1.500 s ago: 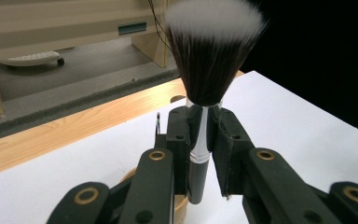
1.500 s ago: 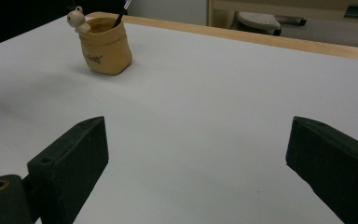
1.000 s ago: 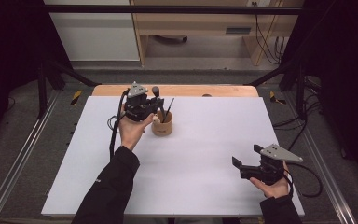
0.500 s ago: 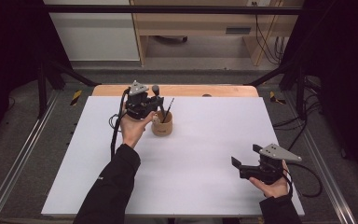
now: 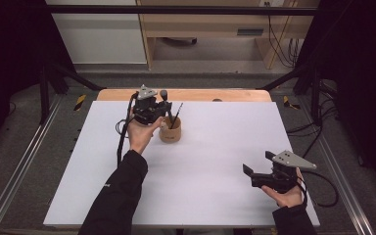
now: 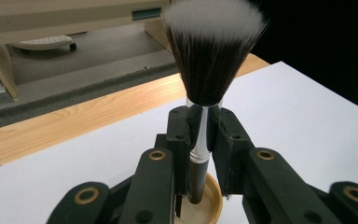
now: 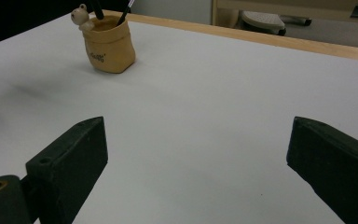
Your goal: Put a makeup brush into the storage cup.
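Work in hand: I am putting a makeup brush (image 6: 200, 140) into, or taking it out of, the small tan holder (image 5: 170, 131); from this moment alone I cannot tell which.

Left hand-held gripper (image 6: 200, 140): clamped narrow on the brush's shiny metal collar, just under the bristles, brush upright. In the high view it sits in the upper middle of the frame, left of the holder.

Brush position: bristle head at top centre of the left gripper view; the dark handle's lower end hangs over the holder's round mouth (image 6: 209, 205), seemingly just inside it.

Holder: on the white desk (image 5: 200, 166) near its far wooden edge; upper left in the right gripper view (image 7: 109, 46), with a small figurine on its rim and a thin dark stick already leaning in it.

Right hand-held gripper (image 5: 267, 176): lower right of the high view, jaws spread wide, nothing between them, well apart from the holder.

Handling, my judgement: the brush is light and stiff along the handle, soft at the bristles, which should not be squeezed. The smooth collar may slip, so I keep firm, even pressure there or on the handle.

Risk, my judgement: the holder looks light and could tip if the handle catches its rim.
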A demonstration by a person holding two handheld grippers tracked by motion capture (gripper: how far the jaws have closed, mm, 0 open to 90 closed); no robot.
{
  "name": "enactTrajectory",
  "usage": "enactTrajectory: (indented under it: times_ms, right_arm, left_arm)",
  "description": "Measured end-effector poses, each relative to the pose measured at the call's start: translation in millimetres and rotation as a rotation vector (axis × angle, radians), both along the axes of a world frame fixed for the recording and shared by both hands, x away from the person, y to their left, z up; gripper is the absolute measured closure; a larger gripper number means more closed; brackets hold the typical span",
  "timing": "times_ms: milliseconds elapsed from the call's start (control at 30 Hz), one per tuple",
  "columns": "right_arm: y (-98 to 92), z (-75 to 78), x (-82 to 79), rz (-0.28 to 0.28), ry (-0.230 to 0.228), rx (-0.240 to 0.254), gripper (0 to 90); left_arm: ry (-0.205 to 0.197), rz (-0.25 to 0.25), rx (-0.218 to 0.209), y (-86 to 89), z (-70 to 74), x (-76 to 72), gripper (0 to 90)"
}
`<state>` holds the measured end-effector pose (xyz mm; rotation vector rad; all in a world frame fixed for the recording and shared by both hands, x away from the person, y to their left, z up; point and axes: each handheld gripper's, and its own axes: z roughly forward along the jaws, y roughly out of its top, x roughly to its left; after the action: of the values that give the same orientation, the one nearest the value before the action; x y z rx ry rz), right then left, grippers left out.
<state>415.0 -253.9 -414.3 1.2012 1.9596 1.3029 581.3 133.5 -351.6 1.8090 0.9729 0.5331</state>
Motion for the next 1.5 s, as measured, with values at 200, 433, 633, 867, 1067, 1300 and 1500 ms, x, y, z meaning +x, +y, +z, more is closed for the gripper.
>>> enactTrajectory:
  times_ms: [200,433,633,867,1067,1300,1500]
  right_arm:
    - [0.4,0.2,-0.1,0.002,-0.002,0.005,5.8]
    - [0.9,-0.2,0.1,0.010,-0.003,0.001,5.9]
    - [1.4,-0.1,0.1,0.011,-0.003,0.003,5.9]
    - [1.1,0.0,0.0,0.009,-0.003,0.005,5.9]
    - [1.4,-0.3,0.1,0.011,-0.002,0.003,5.9]
    - [1.8,-0.4,0.2,0.008,-0.002,0.004,6.0]
    - [2.5,-0.5,0.3,0.011,-0.003,0.002,6.0]
  left_arm:
    - [0.009,-0.003,0.028,-3.2,-7.8,0.6,77.3]
    - [0.026,0.003,0.036,-1.5,-15.7,1.9,77.3]
    - [0.040,0.002,0.044,-1.8,-22.8,2.9,77.3]
    - [0.062,-0.006,0.064,-5.2,-31.1,3.2,77.2]
    - [0.081,-0.014,0.081,-8.1,-37.3,3.1,77.1]
    - [0.104,-0.020,0.099,-9.4,-41.2,2.5,76.9]
    - [0.114,-0.024,0.106,-8.3,-43.9,1.6,76.8]
